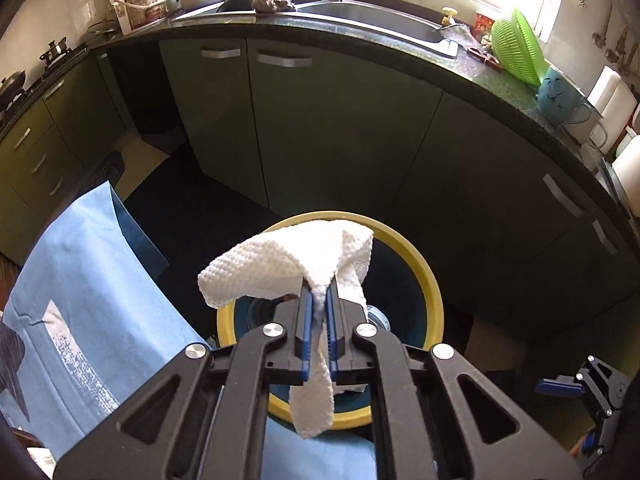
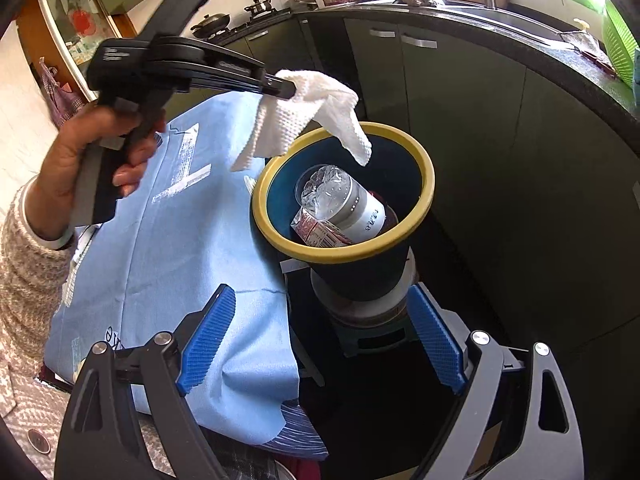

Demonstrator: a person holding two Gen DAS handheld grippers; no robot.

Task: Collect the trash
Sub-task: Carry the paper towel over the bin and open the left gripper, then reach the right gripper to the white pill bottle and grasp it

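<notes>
From the left wrist view, the left gripper (image 1: 319,312) was clenched on a white paper towel (image 1: 288,264), its blue fingers (image 1: 307,322) pinching a gathered waist of the sheet. One loose fold bulged to the far left, and a tail hung down on the near side. The towel hung directly above the yellow-rimmed bin (image 1: 434,300), which stood just right of the blue cloth (image 1: 80,280) that covered the surface. The towel looked very light, soft and limp, with an embossed texture that should not slip. A pinch on the bunched middle suited it. Its loose ends would likely drape and could catch on the rim.

From the right wrist view, the left gripper (image 2: 286,88) held the paper towel (image 2: 304,120) over the far-left edge of the bin (image 2: 344,250), with one corner drooping inside the rim. A clear plastic bottle (image 2: 340,204) and a red carton (image 2: 316,232) already lay inside. The right gripper (image 2: 320,344) hung nearer, its fingers (image 2: 208,336) spread wide and holding nothing. A hand (image 2: 92,148) gripped the left tool's handle.
</notes>
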